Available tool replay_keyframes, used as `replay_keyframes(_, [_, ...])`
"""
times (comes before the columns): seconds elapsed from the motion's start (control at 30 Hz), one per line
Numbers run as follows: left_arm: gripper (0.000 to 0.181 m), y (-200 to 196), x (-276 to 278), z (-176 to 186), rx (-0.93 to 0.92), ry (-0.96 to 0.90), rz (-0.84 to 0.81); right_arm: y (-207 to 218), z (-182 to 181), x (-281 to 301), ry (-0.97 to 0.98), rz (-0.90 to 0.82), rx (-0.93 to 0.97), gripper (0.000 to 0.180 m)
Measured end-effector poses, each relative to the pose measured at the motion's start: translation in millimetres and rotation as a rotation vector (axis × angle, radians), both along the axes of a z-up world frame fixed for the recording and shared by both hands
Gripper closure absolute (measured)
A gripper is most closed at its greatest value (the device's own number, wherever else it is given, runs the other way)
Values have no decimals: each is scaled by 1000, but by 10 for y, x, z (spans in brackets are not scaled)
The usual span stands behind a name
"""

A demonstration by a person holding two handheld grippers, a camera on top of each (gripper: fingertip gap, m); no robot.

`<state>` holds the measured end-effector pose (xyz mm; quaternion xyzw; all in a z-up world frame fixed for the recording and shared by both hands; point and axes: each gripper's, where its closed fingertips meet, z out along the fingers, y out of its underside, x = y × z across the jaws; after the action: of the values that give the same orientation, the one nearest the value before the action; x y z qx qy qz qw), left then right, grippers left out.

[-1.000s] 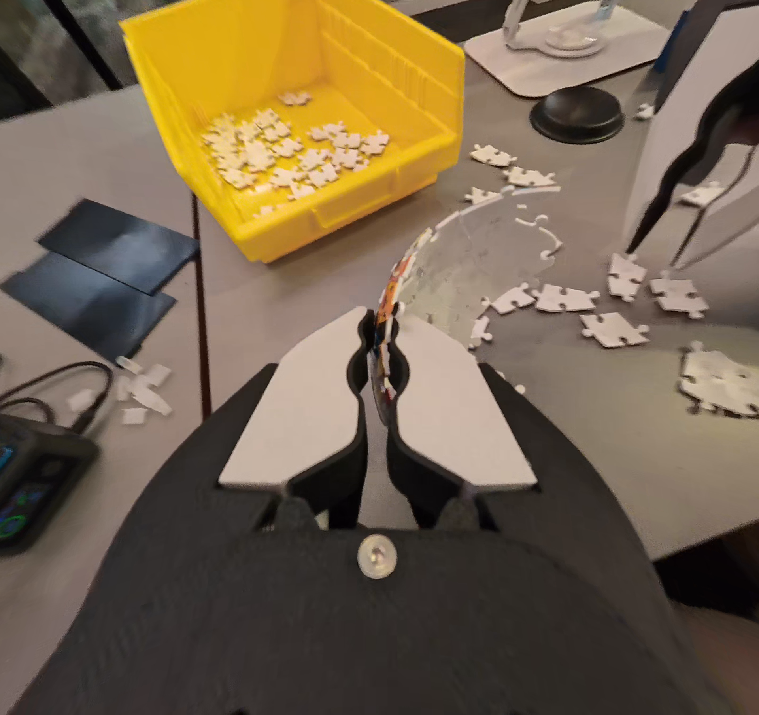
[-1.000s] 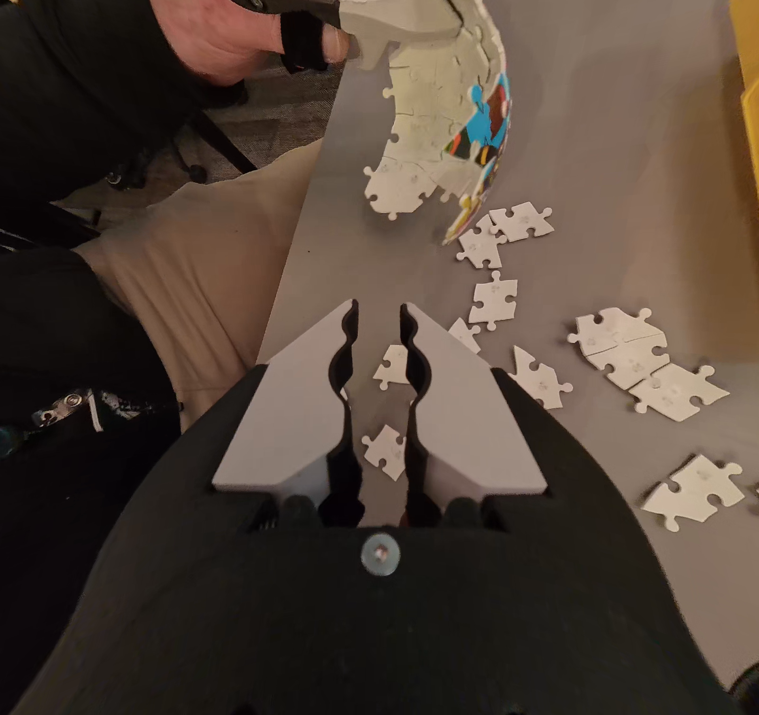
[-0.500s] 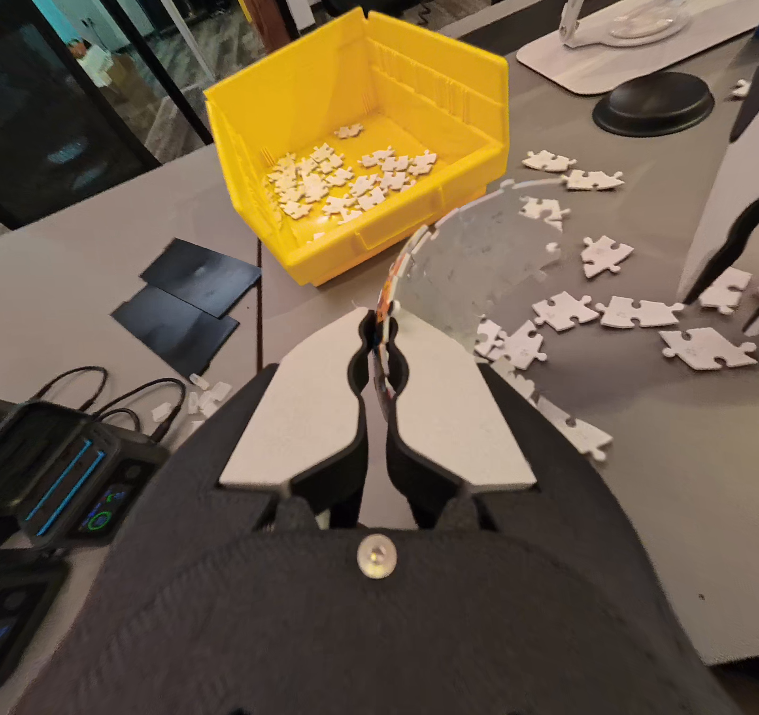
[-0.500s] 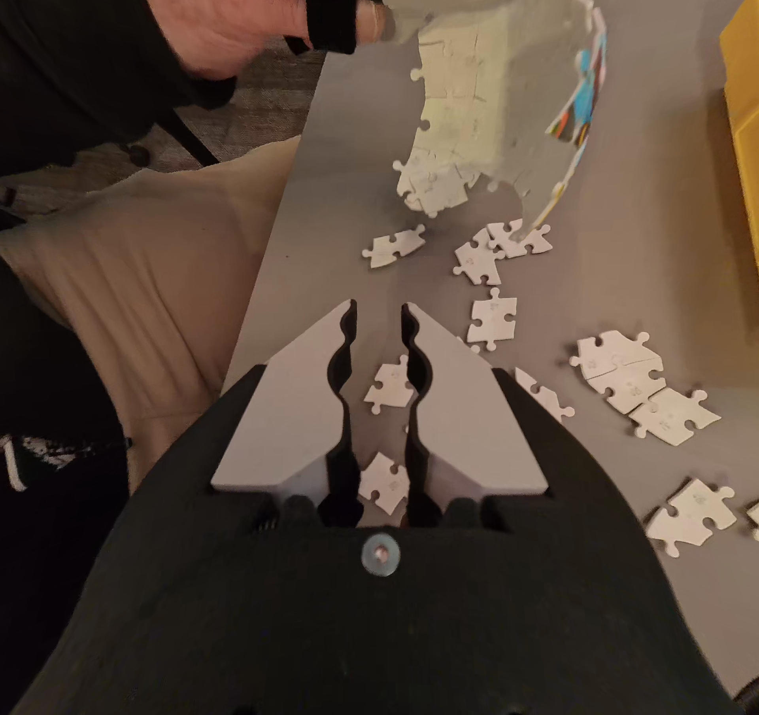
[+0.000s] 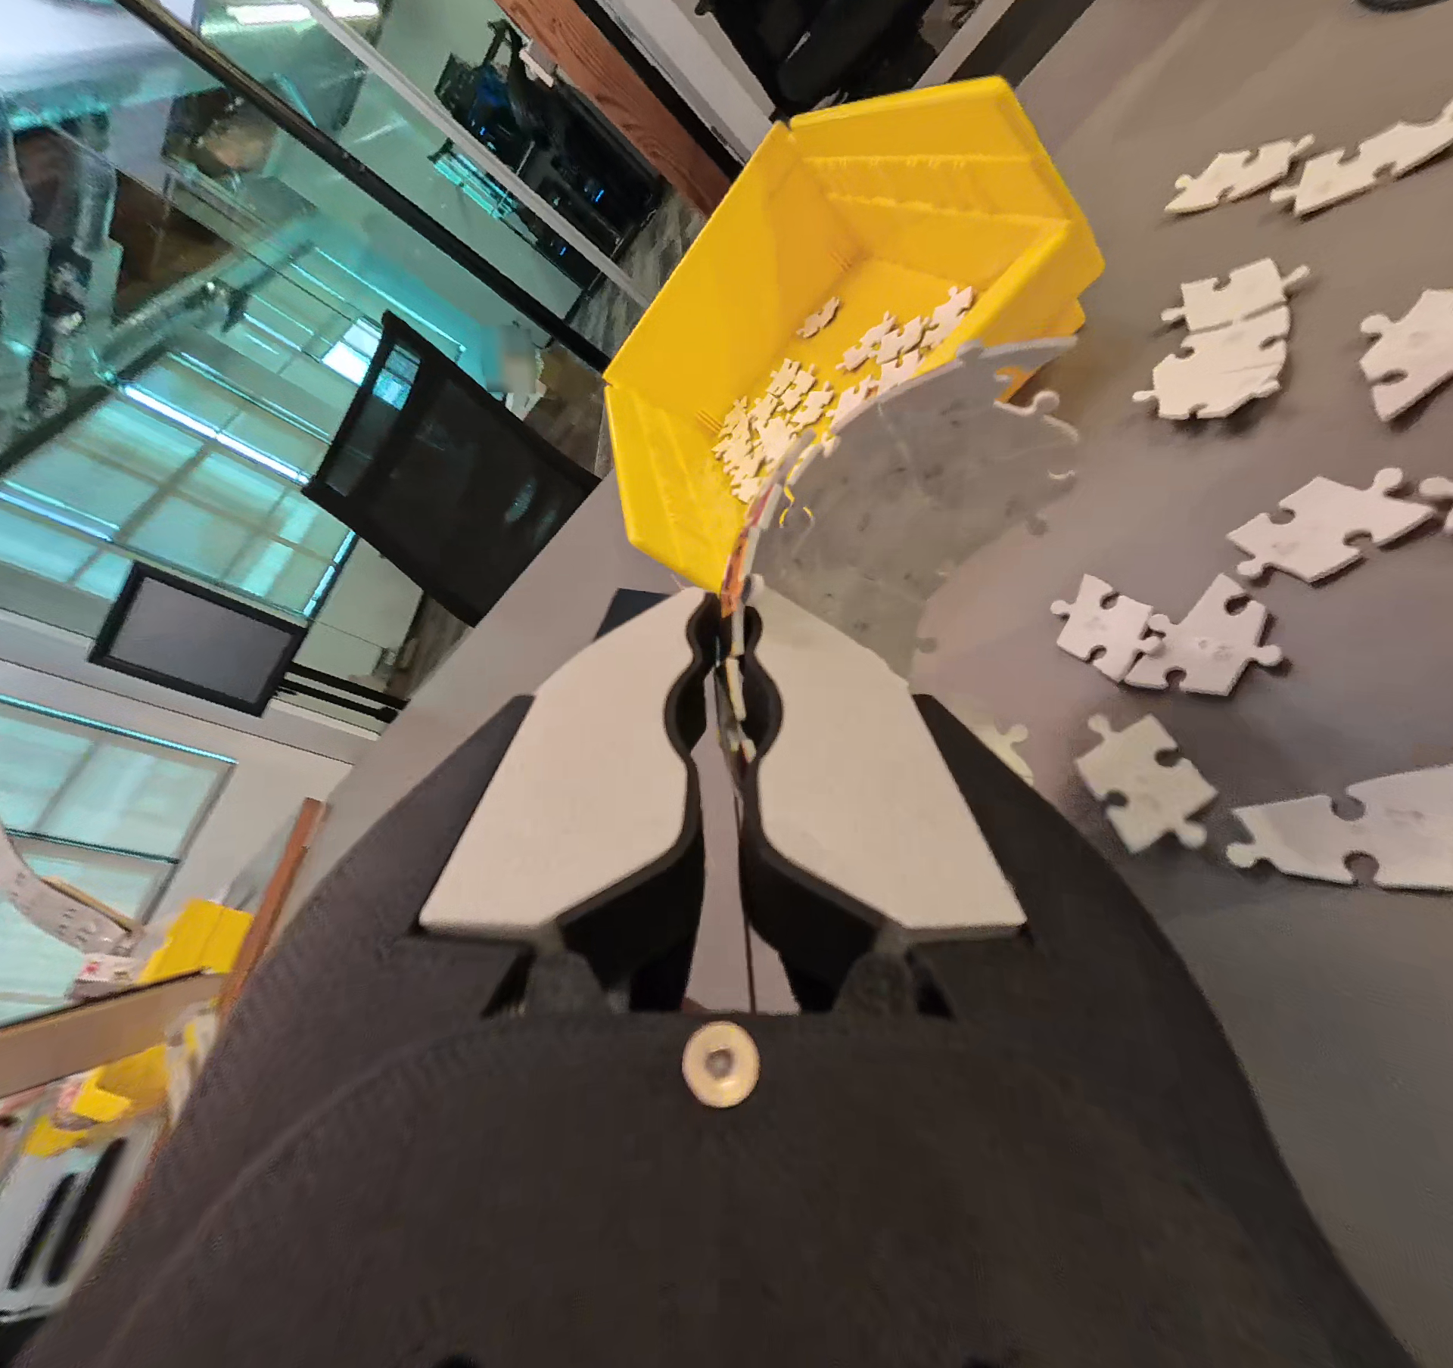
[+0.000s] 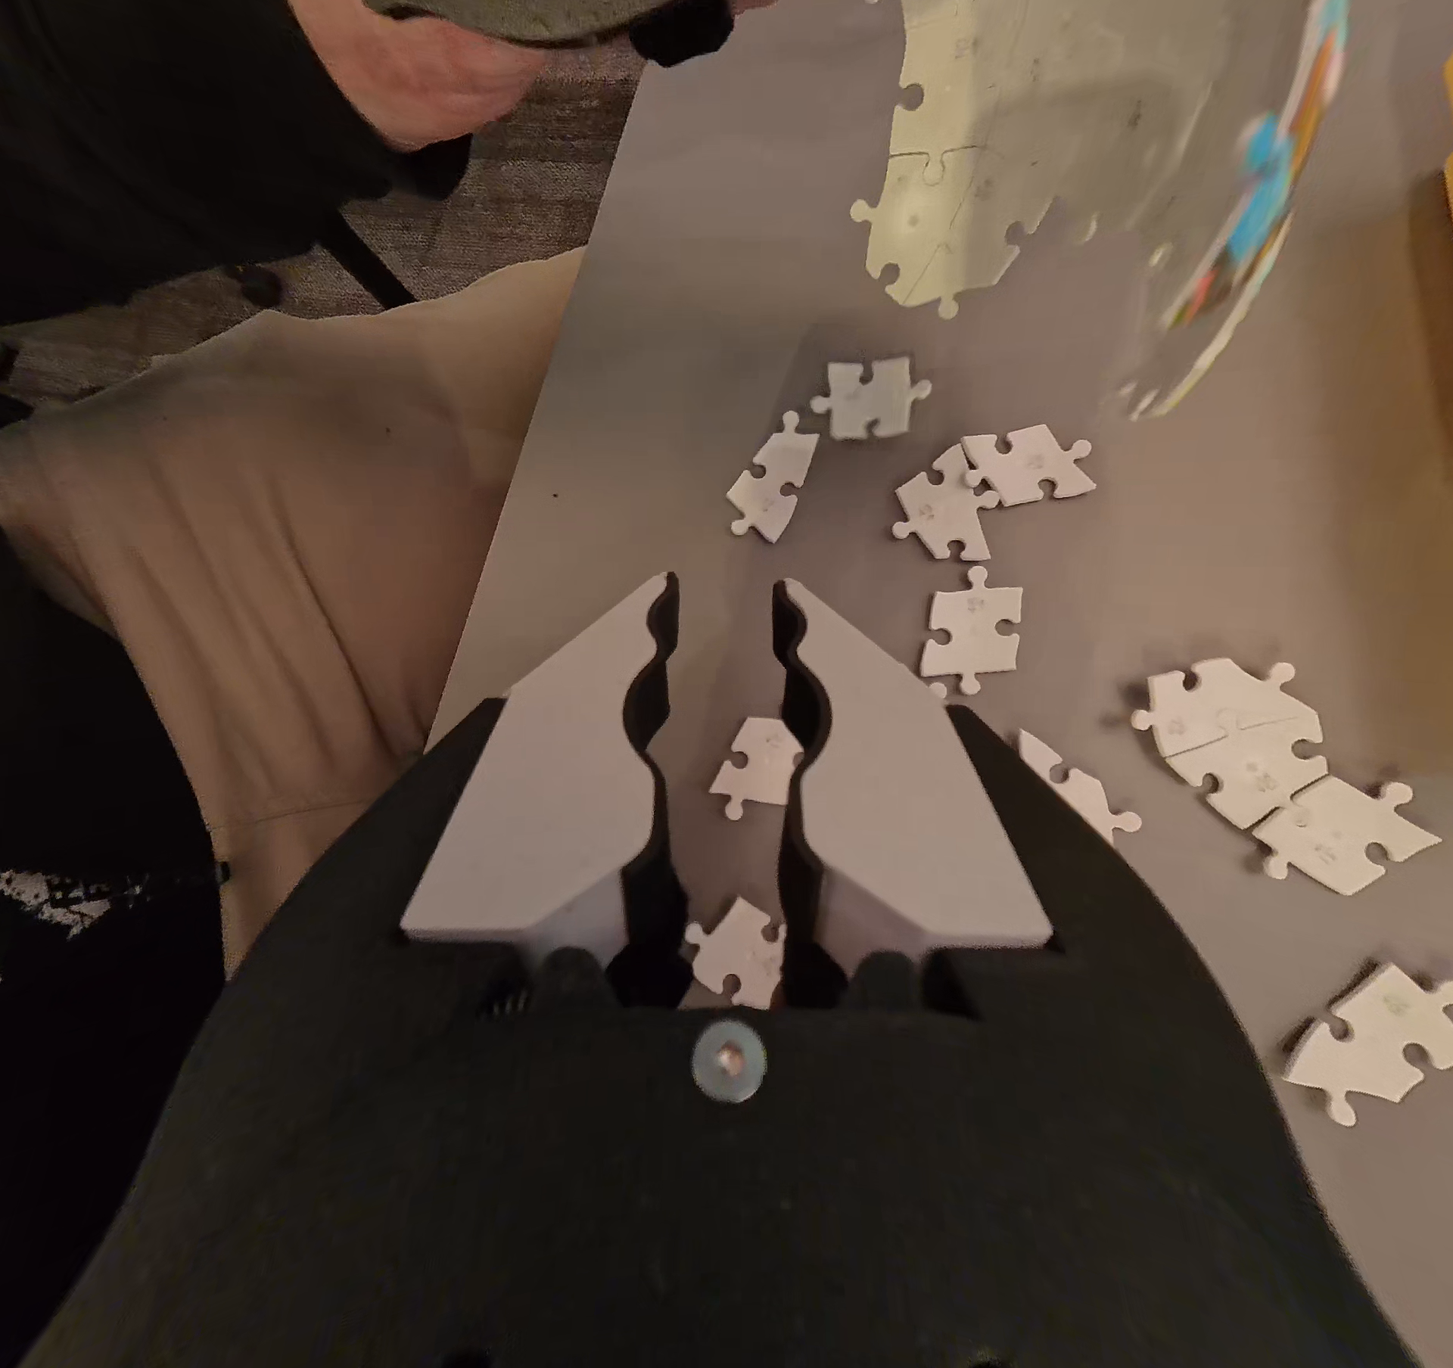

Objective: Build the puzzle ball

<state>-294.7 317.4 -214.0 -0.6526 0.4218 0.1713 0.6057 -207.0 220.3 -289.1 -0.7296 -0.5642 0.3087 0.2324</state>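
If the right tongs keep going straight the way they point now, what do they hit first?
Probably the grey table. The open right tongs angle down at bare tabletop near its edge, with a loose puzzle piece lying between the fingers; the next pieces lie slightly right. Depth is unclear.

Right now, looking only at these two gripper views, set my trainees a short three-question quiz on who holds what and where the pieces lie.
1. True or false: the left gripper is shut on the curved puzzle shell.
2. What lies inside the yellow bin?
A. loose puzzle pieces
B. cables
C. nothing
3. Fill in: the right gripper is ____ and holds nothing; a loose piece lies on the grey table behind its fingers.

Key: 1 true; 2 A; 3 open.
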Motion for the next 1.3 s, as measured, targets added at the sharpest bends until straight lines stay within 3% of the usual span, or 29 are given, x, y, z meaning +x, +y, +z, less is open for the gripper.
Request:
replay_keyframes(0.1, [177,51,-122,23,-52,-111,30,14,7,7,2,-7,8,157])
replay_keyframes(0.2, [177,110,-299,-11,-219,-300,54,22,17,1,8,-13,9,154])
replay_keyframes(0.33, [177,100,-501,-235,-567,-503,69,22,32,-99,22,-5,35,152])
replay_keyframes(0.53, [177,-145,-649,-620,-955,-551,80,49,-150,-348,-10,-4,61,136])
replay_keyframes(0.77, [177,-327,-614,-847,-1149,-509,61,265,-447,-407,-98,-68,80,133])
replay_keyframes(1.0, [177,-415,-761,-907,-1247,-474,83,424,-495,-604,-106,-118,111,138])
replay_keyframes(1.23, [177,-407,-789,-954,-1275,-454,87,563,-529,-658,-159,-103,146,162])
replay_keyframes(1.3, [177,-407,-796,-963,-1283,-453,84,563,-530,-639,-159,-74,145,162])
